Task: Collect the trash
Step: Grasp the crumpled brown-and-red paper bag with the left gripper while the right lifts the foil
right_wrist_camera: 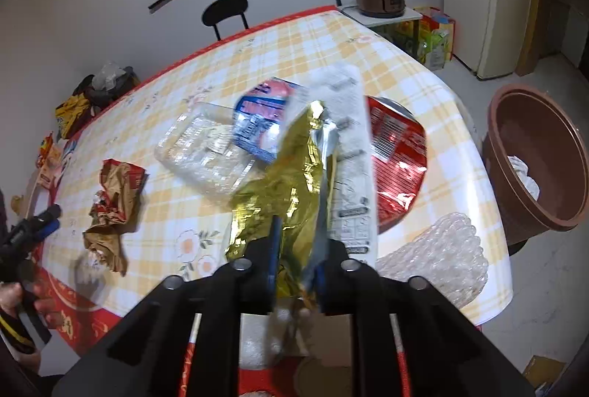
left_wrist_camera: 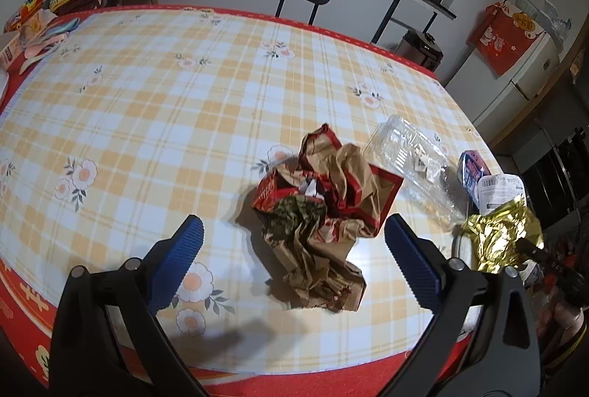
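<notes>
Foil is what the right tongs [right_wrist_camera: 296,264] are clamped on: a crinkled gold foil wrapper [right_wrist_camera: 283,183], pinched at its near end between the two pads and standing up ahead of them, lifted above the table [right_wrist_camera: 331,39]. It is judged to be very light, thin and slippery, so a pinch on a bunched fold is favoured over a flat edge, which could slide out. A white printed label strip [right_wrist_camera: 353,176] hangs just beside the foil on the right; whether it is attached cannot be told. Beyond the right tongs lie a clear plastic tray [right_wrist_camera: 198,154], a blue-and-pink packet [right_wrist_camera: 261,117] and a red packet [right_wrist_camera: 399,157]; bubble wrap [right_wrist_camera: 438,249] lies to their right, and a brown tub [right_wrist_camera: 537,161] stands on the floor further right. The left tongs [left_wrist_camera: 292,235] are spread wide and empty, with a crumpled brown paper bag [left_wrist_camera: 324,213] lying between and just ahead of the pads, not touched. That bag is judged soft and springy; a raised crease near its middle would be gripped best.
</notes>
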Available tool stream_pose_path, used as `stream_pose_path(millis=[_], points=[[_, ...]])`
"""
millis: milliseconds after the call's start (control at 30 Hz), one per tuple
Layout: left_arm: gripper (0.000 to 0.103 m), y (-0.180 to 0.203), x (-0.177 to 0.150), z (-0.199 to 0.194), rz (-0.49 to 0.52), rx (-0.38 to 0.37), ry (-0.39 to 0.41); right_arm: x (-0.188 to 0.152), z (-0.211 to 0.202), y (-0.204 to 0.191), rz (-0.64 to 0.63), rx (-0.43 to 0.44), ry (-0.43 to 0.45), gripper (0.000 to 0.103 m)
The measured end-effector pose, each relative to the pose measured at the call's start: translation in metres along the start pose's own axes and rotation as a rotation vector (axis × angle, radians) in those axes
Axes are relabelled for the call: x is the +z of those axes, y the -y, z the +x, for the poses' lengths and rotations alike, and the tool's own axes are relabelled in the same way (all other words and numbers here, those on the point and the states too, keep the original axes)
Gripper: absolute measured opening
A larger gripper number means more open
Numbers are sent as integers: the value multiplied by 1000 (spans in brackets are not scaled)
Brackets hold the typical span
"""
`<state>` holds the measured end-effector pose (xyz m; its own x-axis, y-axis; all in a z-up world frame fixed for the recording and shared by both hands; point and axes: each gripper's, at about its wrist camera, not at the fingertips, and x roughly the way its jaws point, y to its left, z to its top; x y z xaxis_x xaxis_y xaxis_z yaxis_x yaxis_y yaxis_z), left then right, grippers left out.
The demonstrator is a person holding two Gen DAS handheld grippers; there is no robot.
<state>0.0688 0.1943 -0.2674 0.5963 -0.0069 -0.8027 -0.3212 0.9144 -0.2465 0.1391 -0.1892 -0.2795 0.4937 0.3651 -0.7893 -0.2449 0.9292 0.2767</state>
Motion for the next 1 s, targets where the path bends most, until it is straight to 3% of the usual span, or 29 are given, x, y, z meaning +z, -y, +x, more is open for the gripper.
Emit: stream_pose_path(millis=[400,600,800,1000], points=[[97,-10,-19,24,-20,6,-69,18,-40,-33,-56,76,109,14],[97,-4,-20,47,-30,-14,-104,19,-47,-36,-76,68,116,14],[97,20,-29,77,90,24,-183,16,-55,-29,-70,53,125,14],[97,17,-25,90,43,67,-191,12,-59,-22,-50,38,129,14]])
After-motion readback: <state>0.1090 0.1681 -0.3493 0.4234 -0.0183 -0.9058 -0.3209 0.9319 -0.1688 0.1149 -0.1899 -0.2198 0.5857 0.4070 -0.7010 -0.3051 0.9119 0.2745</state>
